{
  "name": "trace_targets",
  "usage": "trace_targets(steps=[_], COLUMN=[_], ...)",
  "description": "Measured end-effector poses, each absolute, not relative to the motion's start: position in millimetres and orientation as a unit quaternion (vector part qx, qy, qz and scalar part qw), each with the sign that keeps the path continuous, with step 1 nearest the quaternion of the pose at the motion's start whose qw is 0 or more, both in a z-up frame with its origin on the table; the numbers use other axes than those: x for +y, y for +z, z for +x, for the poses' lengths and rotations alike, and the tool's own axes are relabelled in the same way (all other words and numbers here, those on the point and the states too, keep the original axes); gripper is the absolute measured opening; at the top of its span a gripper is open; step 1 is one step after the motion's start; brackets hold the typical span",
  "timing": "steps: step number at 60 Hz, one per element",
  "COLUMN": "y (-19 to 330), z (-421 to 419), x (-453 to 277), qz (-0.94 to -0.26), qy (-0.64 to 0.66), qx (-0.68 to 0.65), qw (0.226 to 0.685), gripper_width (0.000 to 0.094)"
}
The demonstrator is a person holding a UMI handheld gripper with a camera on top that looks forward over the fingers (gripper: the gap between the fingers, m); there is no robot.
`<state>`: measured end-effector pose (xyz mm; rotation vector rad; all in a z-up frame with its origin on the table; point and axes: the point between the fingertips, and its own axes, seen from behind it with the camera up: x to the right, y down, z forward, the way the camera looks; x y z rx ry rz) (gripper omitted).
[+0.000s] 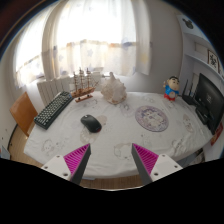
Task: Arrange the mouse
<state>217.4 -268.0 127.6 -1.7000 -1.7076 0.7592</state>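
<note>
In the gripper view the tongs stand wide, the two pink pads well apart with nothing between them, hovering over the near edge of the bench, which is covered in a pale cloth. The mouse, dark and rounded, lies on that cloth beyond the tongs at about eleven o'clock from their midpoint, closer to the left finger than to the right one and clearly apart from both. Its long axis appears to run roughly from eleven to five o'clock, though it is too small to be sure which end is the front. Further off at ten o'clock a keyboard lies slanted near the bench's left side, with a model ship behind it. A round patterned mat sits at one o'clock, well to the right of the mouse, and a small figure stands beyond that. Judging from this, the reach must go forward and a little left, and the wrist may need to turn so the fingers straddle the mouse across its narrow sides.
</note>
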Motion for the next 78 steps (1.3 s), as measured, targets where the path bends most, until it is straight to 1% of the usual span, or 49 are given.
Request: trace_targets(steps=[9,15,22,29,36,43,48,52,59,64,66,68,70,72,78], y=[99.3,85.0,59.1,33.4,9.6,0.2,0.9,0.3,-0.6,-4.6,-5.4,-6.2,-6.6,-8.5,-5.1], z=[198.8,172.4,137.9,100.4,65.2,26.0,2.7,-15.1,-37.5,-44.9,-46.2,-46.2,-46.0,-45.7,-48.5], x=[-310.4,-325.9,-340.1,-340.0,-349.3,-347.3,-349.0,-344.4,-335.3,-332.8,-334.0,-337.4,-340.6,-343.5,-340.6], qz=[-0.619,-0.608,-0.601,-0.596,-0.604,-0.599,-0.6,-0.601,-0.613,-0.623,-0.623,-0.622,-0.62,-0.616,-0.603], qy=[0.302,0.326,0.343,0.337,0.347,0.343,0.352,0.348,0.341,0.338,0.339,0.339,0.341,0.338,0.318], qx=[-0.663,-0.656,-0.653,-0.652,-0.646,-0.646,-0.641,-0.639,-0.63,-0.626,-0.627,-0.63,-0.633,-0.639,-0.652], qw=[0.293,0.306,0.308,0.326,0.312,0.326,0.324,0.331,0.333,0.326,0.322,0.318,0.314,0.312,0.332], gripper_width=[0.0855,0.0855,0.0852,0.0852,0.0854,0.086,0.0856,0.0855,0.0858,0.0853,0.0817,0.0737,0.0646,0.0517,0.0466])
